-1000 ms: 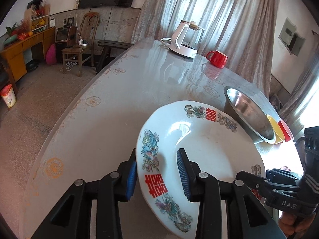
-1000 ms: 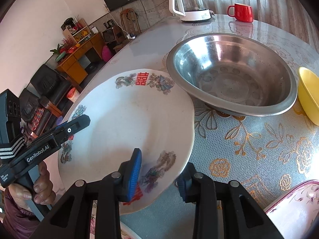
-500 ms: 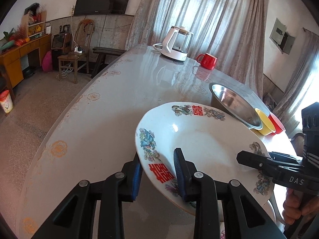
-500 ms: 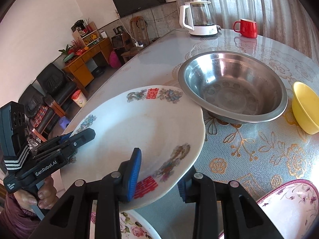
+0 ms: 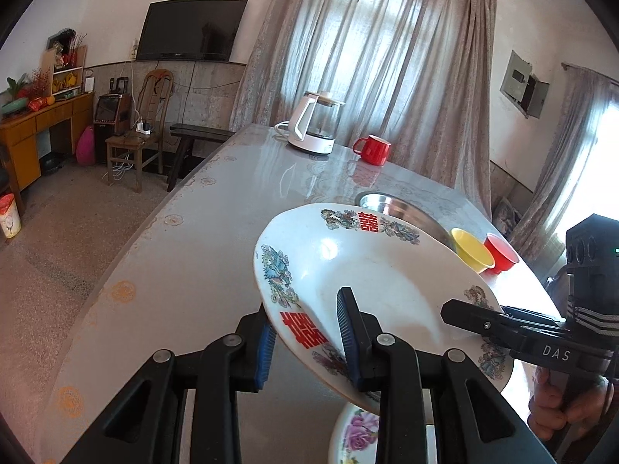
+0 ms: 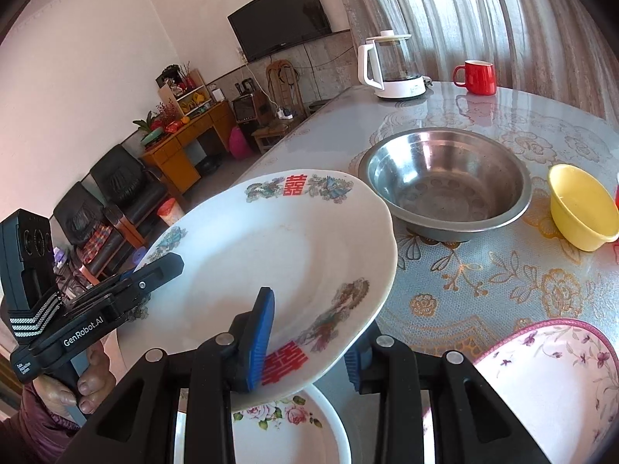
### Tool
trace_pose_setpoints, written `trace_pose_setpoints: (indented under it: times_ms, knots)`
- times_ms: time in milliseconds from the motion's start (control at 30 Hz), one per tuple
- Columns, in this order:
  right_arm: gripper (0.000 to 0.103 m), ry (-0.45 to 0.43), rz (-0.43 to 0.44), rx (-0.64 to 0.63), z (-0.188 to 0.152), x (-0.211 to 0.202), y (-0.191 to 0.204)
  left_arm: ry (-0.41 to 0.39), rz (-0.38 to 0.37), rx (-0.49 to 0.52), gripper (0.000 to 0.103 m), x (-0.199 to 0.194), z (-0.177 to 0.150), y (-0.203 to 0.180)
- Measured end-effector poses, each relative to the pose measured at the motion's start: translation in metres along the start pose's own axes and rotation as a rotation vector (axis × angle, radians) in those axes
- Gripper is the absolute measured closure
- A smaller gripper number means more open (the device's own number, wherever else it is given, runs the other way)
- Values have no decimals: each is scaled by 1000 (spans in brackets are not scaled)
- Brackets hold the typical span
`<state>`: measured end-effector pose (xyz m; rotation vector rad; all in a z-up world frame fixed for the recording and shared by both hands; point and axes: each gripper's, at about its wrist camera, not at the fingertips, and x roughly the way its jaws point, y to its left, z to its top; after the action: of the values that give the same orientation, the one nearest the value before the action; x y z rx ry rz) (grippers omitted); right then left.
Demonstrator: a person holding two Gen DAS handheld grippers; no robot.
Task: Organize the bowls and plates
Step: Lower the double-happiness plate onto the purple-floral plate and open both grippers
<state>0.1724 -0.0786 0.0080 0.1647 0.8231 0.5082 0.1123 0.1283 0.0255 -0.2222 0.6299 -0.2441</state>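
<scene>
- The left claw [image 5: 305, 342] is clamped on the rim of the white plate [image 5: 371, 294] at about 7 o'clock; the right claw [image 6: 309, 338] is pinched on the opposite edge.
- The plate hangs tilted in the air above a flowered plate [image 6: 286, 421] on the bench [image 6: 483, 290].
- Glazed china looks stiff, slick and breakable; a two-sided rim hold suits it.
- Both claws angle downward, each carried in a hand [image 6: 87, 377] from below.
- At 1 o'clock sit the steel bowl [image 6: 445, 181] and the yellow bowl [image 6: 580, 208].
</scene>
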Motion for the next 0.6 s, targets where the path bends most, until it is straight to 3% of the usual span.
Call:
trace_pose_setpoints:
  times_ms: [267,600]
  knots:
    - [71,-91,-44,34,-28,-71,-20,9,-125,66,73,-15,-14,-65]
    - [71,-118,-184,151,-83,-142,-69,130,-251,148,72,5,-49,-148]
